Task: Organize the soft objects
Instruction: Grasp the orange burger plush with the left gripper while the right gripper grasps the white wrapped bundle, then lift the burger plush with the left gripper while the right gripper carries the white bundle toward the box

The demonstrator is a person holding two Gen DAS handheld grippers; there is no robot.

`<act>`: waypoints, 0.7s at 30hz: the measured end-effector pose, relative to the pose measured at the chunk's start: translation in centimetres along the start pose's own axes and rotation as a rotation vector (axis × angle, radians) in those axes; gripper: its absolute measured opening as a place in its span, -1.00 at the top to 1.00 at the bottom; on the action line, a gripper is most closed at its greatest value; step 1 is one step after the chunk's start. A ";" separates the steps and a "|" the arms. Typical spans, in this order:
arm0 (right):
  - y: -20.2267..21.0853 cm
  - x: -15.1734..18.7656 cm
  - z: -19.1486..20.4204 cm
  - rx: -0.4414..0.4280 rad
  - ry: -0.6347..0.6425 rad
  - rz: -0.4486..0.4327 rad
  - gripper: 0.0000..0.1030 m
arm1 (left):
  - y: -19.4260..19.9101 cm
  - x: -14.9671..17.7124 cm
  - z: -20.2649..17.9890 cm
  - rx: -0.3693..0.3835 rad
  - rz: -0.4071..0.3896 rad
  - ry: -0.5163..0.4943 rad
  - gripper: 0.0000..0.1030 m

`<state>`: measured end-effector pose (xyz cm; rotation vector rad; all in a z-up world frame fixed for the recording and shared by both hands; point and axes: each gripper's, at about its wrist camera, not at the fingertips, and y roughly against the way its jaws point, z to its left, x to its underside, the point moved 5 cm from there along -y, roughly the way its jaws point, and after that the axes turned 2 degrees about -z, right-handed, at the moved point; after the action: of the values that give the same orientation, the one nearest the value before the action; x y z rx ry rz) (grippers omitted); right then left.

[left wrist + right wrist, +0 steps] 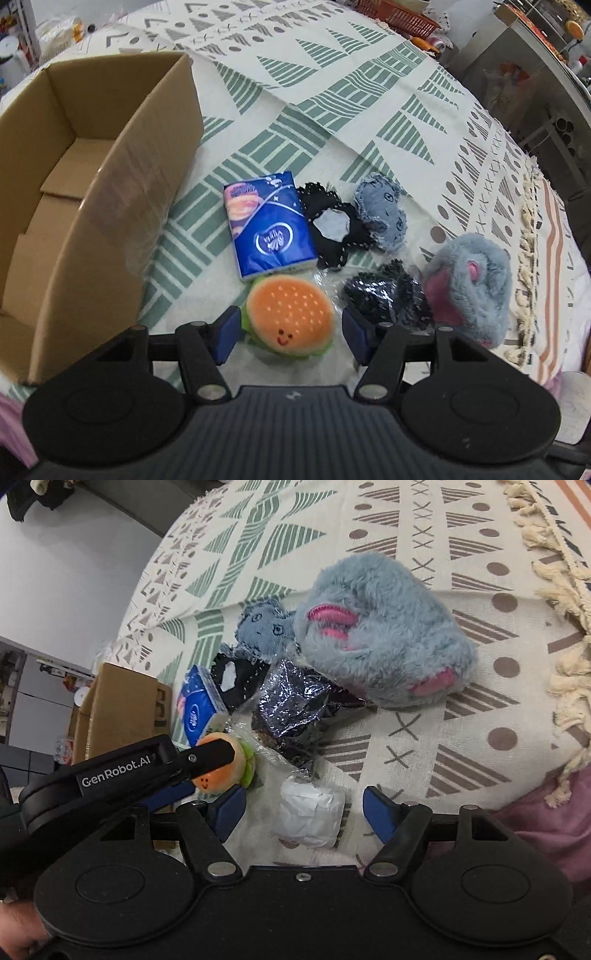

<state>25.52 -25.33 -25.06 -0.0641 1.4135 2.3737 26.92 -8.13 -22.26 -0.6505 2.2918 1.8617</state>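
Note:
A plush hamburger (290, 319) with a smiling face lies on the patterned cloth between the spread fingers of my open left gripper (291, 330); the pads stand beside it with small gaps. My right gripper (304, 812) is open around a white wrapped bundle (308, 816). Beyond lie a blue tissue pack (267, 227), a black lace scrunchie (334, 225), a denim scrunchie (382, 212), a black item in clear plastic (386, 293) and a fluffy grey-and-pink plush (469, 284). The open cardboard box (74, 177) stands at the left. In the right wrist view the left gripper's arm partly covers the hamburger (221, 771).
The cloth's tasselled edge (528, 236) runs down the right side. An orange basket (399, 14) sits at the far end of the table. A metal cabinet (517, 74) stands beyond the right edge. Bare patterned cloth stretches behind the objects.

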 end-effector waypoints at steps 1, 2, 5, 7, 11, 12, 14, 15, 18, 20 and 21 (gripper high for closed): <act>-0.4 0.0 0.0 0.010 0.001 0.010 -0.35 | -0.3 0.0 0.1 -0.003 0.000 0.002 -0.15; -0.7 -0.1 0.0 0.017 0.001 0.018 -0.35 | -0.7 0.1 0.3 0.003 0.004 0.012 -0.15; -1.4 -0.1 0.6 0.026 0.030 0.025 -0.27 | -1.5 0.2 0.6 0.014 -0.006 0.018 -0.14; -1.8 -0.1 1.0 0.034 0.049 0.034 -0.09 | -1.5 0.3 0.7 0.020 -0.045 0.013 0.07; -2.0 0.0 1.2 0.017 0.054 0.046 0.20 | -0.8 0.6 0.5 0.014 -0.067 -0.008 0.18; -1.9 0.0 1.1 0.013 0.053 0.041 0.20 | -0.4 0.7 0.4 0.015 -0.071 -0.009 0.19; -1.5 0.0 1.1 0.008 0.053 0.030 0.21 | 0.3 0.9 0.4 0.022 -0.076 -0.004 0.19; -1.3 0.0 1.1 0.009 0.054 0.023 0.21 | 0.8 0.9 0.5 0.024 -0.081 0.000 0.19; -0.3 0.2 1.5 0.032 0.088 -0.021 0.21 | 2.5 1.0 0.6 0.034 -0.113 -0.001 0.20; 0.6 0.4 1.7 0.042 0.110 -0.049 0.21 | 4.1 1.0 0.5 0.037 -0.152 -0.016 0.20; 1.0 0.5 1.8 0.052 0.123 -0.067 0.21 | 4.9 1.0 0.4 0.042 -0.168 -0.025 0.20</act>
<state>24.97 -24.03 -23.42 -0.2437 1.5039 2.3122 24.03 -7.20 -18.27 -0.7827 2.1807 1.7318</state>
